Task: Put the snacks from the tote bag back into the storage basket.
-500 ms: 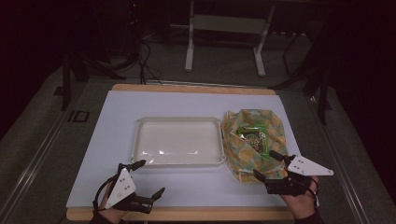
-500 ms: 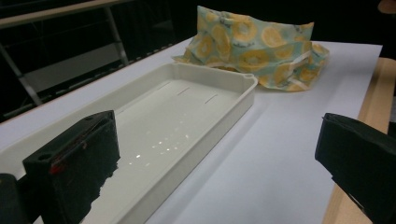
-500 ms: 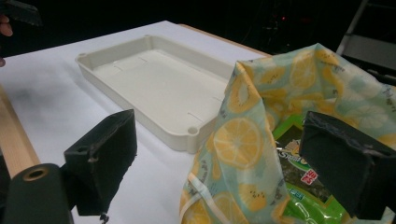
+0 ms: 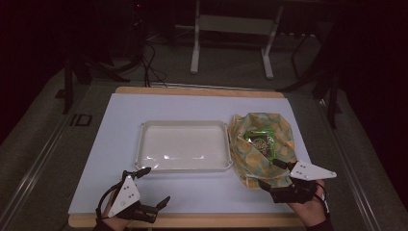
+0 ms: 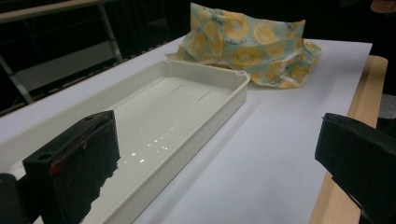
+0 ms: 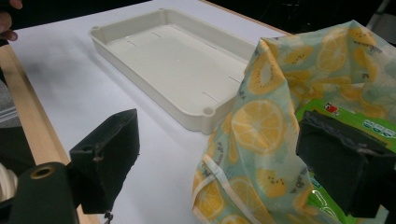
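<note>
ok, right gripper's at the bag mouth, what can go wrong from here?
1. The right gripper is open around the bag's thin fabric edge; closing may pinch cloth instead of the green packet.
2. Pulling could drag the loose bag against the tray beside it.
3. The left gripper is open, off the bag, so nothing anchors it.

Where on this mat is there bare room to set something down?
Free: the mat left of the tray, the strip behind it, and the front strip between the left gripper and right gripper. The tray looks empty. Crowded: the right side, under the fruit-print bag at the tray's edge.
</note>
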The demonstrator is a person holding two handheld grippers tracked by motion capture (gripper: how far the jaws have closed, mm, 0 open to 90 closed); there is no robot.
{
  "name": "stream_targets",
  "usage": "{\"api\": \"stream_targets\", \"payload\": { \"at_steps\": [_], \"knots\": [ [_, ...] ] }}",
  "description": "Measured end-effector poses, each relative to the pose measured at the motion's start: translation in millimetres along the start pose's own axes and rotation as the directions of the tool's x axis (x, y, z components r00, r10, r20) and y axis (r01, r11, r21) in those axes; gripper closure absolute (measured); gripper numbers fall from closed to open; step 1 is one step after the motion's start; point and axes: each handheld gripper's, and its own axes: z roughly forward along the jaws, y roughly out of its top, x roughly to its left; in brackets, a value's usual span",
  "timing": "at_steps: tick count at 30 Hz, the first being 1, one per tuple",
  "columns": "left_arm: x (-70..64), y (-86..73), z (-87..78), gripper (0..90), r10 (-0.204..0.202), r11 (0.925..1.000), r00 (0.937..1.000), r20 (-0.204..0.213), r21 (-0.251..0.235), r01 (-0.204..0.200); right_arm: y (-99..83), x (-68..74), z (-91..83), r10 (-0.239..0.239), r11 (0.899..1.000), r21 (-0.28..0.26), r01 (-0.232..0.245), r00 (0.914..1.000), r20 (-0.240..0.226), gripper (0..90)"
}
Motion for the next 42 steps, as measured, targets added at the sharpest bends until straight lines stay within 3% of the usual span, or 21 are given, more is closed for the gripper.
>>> {"api": "stream_targets", "payload": {
  "at_steps": [10,22,42],
  "knots": [
    [-3.0,1.3,-1.8,0.3,-0.022,0.9998,0.9997,0.008,-0.006,0.022,10.5,9.5,-6.7,-0.046,0.999,-0.011,0.045,0.9989,-0.013,14.0],
    [-4.8,1.4,-0.3,0.3,-0.015,0.9999,0.9996,0.024,-0.002,0.015,26.5,16.4,-15.2,-0.085,0.995,-0.054,0.084,0.9959,-0.029,14.1],
    [-5.5,1.5,0.6,0.3,0.0,1.0,0.9997,0.026,-0.003,0.0,52.4,5.0,-26.0,-0.125,0.985,-0.113,0.129,0.9911,0.047,15.7]
  ]
}}
